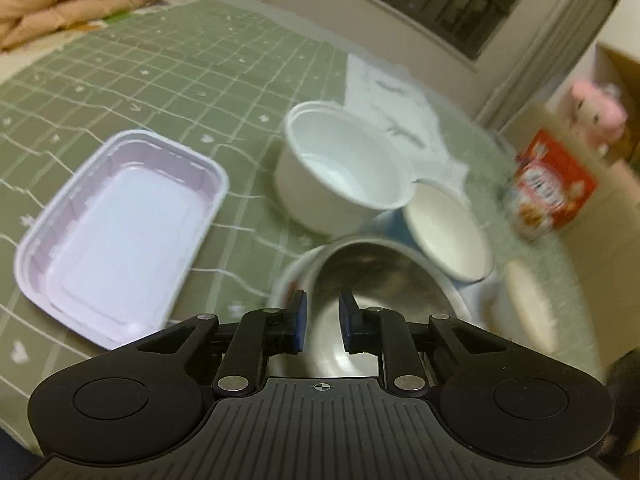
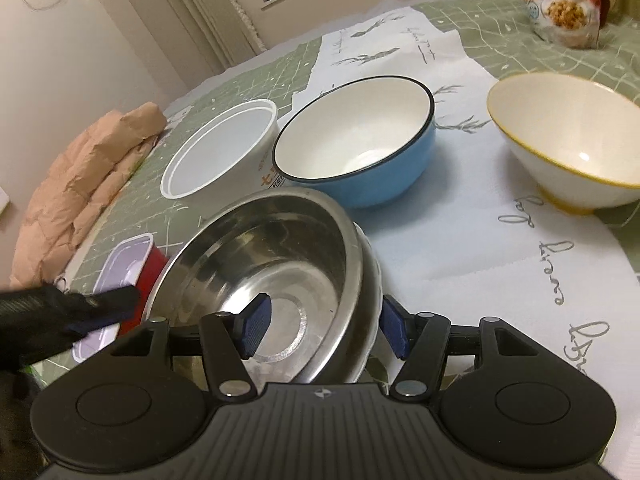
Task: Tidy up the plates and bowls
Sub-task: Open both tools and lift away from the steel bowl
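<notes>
My right gripper [image 2: 324, 330] pinches the near rim of the shiny steel bowl [image 2: 280, 264], which sits nested in a second bowl on the white cloth [image 2: 480, 240]. My left gripper [image 1: 322, 322] hovers empty, jaws narrowly apart.

The left gripper [image 1: 322, 322] points slanting downward, and its two blue pads [image 1: 298, 320] stand close together with only a narrow gap and nothing between them. The right gripper [image 2: 324, 330] slants down too; its jaws are about half apart, astride the rim of the steel bowl [image 2: 280, 240] (one pad inside, one outside). Whether they press, I cannot tell.
</notes>
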The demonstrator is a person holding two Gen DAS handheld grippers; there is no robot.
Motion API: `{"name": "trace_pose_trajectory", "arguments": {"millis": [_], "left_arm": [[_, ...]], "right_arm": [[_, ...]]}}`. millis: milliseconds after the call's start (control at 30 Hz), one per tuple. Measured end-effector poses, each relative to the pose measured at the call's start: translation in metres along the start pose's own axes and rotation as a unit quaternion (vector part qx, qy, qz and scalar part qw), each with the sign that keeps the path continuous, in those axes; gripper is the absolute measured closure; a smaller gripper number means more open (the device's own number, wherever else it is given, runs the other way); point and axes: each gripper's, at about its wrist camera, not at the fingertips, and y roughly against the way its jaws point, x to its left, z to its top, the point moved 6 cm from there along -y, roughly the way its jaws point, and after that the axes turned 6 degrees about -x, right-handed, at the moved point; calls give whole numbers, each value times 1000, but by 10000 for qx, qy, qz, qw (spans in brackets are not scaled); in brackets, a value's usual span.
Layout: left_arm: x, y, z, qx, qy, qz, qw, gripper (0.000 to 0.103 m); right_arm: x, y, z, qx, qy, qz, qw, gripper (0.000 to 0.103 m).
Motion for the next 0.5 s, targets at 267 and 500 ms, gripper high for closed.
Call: {"name": "trace_pose_trajectory", "arguments": {"millis": [267, 500], "left_arm": [[-7, -11, 3, 538, 679, -412, 9954, 83], [-22, -15, 0, 627, 720, -462, 9944, 83]], "right_arm": [[-4, -8, -3, 235, -42, -207, 9995, 43], [-24, 4, 6, 0, -63, -385, 9992, 42]]}}
